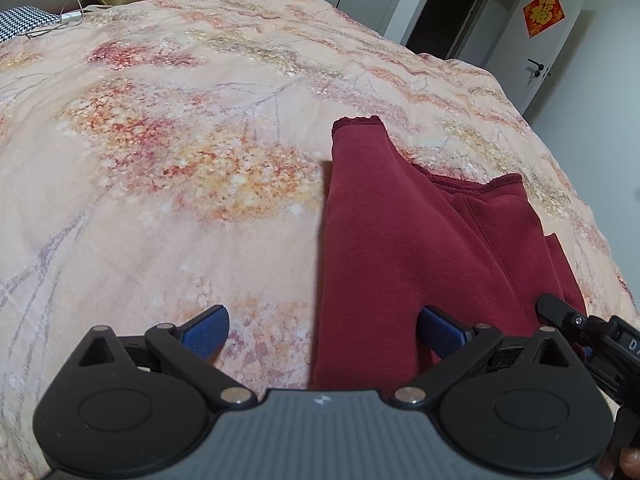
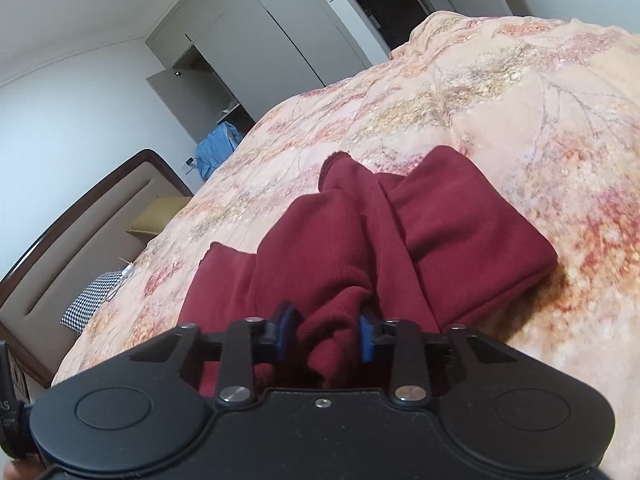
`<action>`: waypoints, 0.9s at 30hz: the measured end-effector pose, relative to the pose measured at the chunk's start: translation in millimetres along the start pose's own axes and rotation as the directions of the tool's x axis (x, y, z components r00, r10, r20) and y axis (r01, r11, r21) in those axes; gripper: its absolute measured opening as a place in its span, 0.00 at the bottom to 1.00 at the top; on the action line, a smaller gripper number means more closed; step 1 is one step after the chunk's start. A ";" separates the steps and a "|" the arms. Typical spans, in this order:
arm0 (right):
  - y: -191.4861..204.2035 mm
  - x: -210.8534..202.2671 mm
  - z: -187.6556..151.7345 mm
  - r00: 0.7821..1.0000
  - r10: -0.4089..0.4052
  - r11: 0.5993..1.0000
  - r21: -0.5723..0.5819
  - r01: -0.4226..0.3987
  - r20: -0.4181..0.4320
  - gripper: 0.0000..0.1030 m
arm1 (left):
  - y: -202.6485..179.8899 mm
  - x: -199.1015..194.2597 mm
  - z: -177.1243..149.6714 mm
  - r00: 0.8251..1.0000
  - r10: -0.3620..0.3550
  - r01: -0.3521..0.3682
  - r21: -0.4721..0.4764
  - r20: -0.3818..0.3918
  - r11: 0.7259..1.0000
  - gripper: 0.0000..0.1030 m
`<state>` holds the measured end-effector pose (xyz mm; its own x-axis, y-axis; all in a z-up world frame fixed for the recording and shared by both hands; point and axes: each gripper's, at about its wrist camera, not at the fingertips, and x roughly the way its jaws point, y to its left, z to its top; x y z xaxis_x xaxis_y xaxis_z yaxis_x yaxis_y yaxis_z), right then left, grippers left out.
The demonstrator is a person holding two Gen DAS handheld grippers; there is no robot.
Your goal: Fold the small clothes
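Observation:
A small dark red ribbed garment (image 1: 404, 240) lies partly folded on the floral bedspread (image 1: 180, 168), its scalloped hem at the far end. My left gripper (image 1: 324, 330) hovers open over the garment's near left edge; its blue pads (image 1: 208, 332) stand wide apart, one above the bedspread and one above the red cloth. In the right wrist view the same garment (image 2: 400, 236) is bunched into folds, and my right gripper (image 2: 326, 338) is shut on a gathered fold of it at the near edge. The right gripper also shows at the lower right of the left wrist view (image 1: 560, 312).
The bedspread (image 2: 520, 112) covers the whole bed. A houndstooth pillow (image 2: 92, 300), a white cable and a mustard cushion (image 2: 160, 214) lie near the headboard. A blue bag (image 2: 218, 146) sits by the open wardrobe. A door with a red ornament (image 1: 543, 12) stands beyond the bed.

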<state>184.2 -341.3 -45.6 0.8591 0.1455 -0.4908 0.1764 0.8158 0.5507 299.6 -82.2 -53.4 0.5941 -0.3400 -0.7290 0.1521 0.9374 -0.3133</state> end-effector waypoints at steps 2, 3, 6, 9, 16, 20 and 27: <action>3.2 3.0 2.9 1.000 -0.014 1.000 -0.020 0.014 0.006 0.23 | -0.2 -0.3 0.1 1.000 0.001 -0.001 0.002 0.000 1.000 1.00; 5.3 4.9 5.3 1.000 -0.014 0.999 -0.040 0.014 0.010 0.20 | -0.4 0.0 0.0 1.000 0.003 -0.003 0.004 0.000 1.000 1.00; 14.0 8.0 19.5 1.000 0.004 0.990 -0.143 0.000 0.031 0.16 | -4.9 0.6 1.5 1.000 0.023 -0.023 0.020 -0.004 1.000 1.00; 21.8 -2.1 42.4 0.995 0.043 0.971 -0.238 -0.022 0.086 0.14 | -16.5 0.8 8.2 1.000 0.020 -0.020 0.021 -0.006 1.000 1.00; -3.3 -35.5 68.1 0.981 -0.021 0.958 -0.277 0.075 0.195 0.14 | -55.1 -2.0 18.4 0.998 -0.061 0.059 0.053 0.027 0.997 1.00; -41.9 -13.4 47.5 0.990 -0.121 0.976 -0.175 0.131 0.067 0.18 | -55.6 19.9 6.3 0.998 -0.039 0.042 0.049 -0.048 0.998 1.00; -40.7 -39.1 22.8 0.990 -0.096 0.978 -0.178 0.113 0.101 0.60 | -35.6 16.9 4.0 0.997 -0.057 0.056 -0.016 -0.058 0.998 1.00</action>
<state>154.4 -393.0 -33.5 0.8821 0.0092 -0.4710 0.1843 0.9134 0.3629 307.4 -121.1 -52.1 0.5376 -0.3963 -0.7443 0.1720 0.9157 -0.3633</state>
